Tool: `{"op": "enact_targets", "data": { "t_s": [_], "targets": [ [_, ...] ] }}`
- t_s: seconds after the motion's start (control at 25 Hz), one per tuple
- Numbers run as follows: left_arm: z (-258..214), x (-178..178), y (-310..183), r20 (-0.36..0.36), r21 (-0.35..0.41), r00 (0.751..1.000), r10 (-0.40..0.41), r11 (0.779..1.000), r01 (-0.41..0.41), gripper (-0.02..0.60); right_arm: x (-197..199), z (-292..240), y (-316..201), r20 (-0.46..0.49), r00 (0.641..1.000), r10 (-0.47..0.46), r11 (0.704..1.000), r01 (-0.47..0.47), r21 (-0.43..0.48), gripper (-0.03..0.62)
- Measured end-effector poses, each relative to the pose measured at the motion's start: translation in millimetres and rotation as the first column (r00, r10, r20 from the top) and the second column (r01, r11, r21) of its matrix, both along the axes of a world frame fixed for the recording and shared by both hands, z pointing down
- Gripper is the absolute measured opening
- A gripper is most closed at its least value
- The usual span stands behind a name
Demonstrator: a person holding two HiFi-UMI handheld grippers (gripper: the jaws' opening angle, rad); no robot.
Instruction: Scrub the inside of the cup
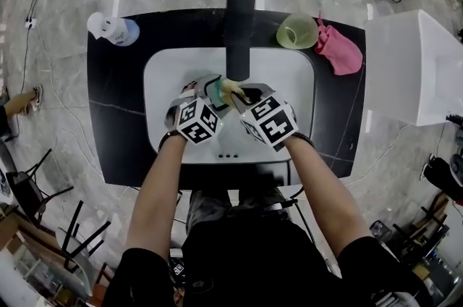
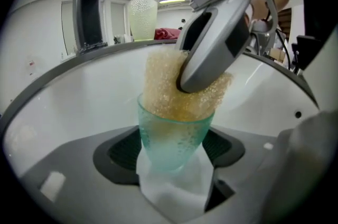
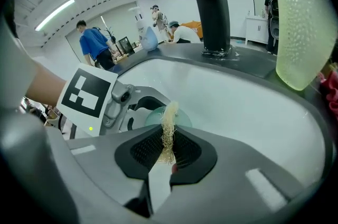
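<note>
Over the white sink basin point(image 1: 163, 85), my left gripper point(image 1: 206, 92) is shut on a translucent teal cup point(image 2: 173, 136), which also shows in the head view as the teal cup point(image 1: 215, 90). My right gripper point(image 1: 244, 92) is shut on a yellow sponge point(image 3: 169, 130), squeezed thin between its jaws. In the left gripper view the sponge point(image 2: 168, 96) is pushed into the cup's mouth, with the right gripper's grey jaw point(image 2: 214, 46) pressing on it. The cup's base is hidden between the left jaws.
A black faucet point(image 1: 239, 30) arches over the basin from the back. On the black counter point(image 1: 116, 117) stand a light green cup point(image 1: 296, 31), a pink cloth point(image 1: 337, 51) and a white-and-blue bottle point(image 1: 113, 29). A white cabinet point(image 1: 412, 66) is at the right.
</note>
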State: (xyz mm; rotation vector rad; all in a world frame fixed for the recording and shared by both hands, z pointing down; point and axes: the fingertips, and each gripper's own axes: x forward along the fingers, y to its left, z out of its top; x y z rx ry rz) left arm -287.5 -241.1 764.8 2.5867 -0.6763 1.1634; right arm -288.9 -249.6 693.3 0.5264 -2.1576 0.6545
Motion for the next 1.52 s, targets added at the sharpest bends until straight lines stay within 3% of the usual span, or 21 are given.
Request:
{"op": "enact_targets", "data": {
  "t_s": [0.28, 0.52, 1.0, 1.28, 1.52],
  "targets": [
    [-22, 8, 20, 0.006, -0.036, 0.998, 0.066, 0.997, -0.066, 0.359, -3, -10, 17, 0.008, 0.997, -0.072, 0.997, 0.072, -0.004, 0.043],
    [-46, 15, 47, 0.012, -0.094, 0.994, 0.113, 0.989, -0.112, 0.359, -9, -34, 41, 0.035, 0.981, -0.190, 0.982, 0.190, 0.003, 0.043],
    [-87, 15, 72, 0.023, -0.117, 0.997, 0.079, 0.990, -0.076, 0.359, -23, -77, 85, 0.044, 0.917, -0.396, 0.918, 0.397, -0.007, 0.043],
    [-99, 18, 77, 0.019, -0.127, 0.999, 0.028, 0.992, -0.025, 0.359, -15, -79, 74, -0.007, 0.958, -0.286, 0.949, 0.285, 0.133, 0.043],
    [-109, 19, 67, 0.018, -0.097, 1.000, -0.003, 0.995, 0.005, 0.359, -5, -77, 63, -0.137, 0.943, -0.304, 0.913, 0.330, 0.240, 0.043]
  ]
}}
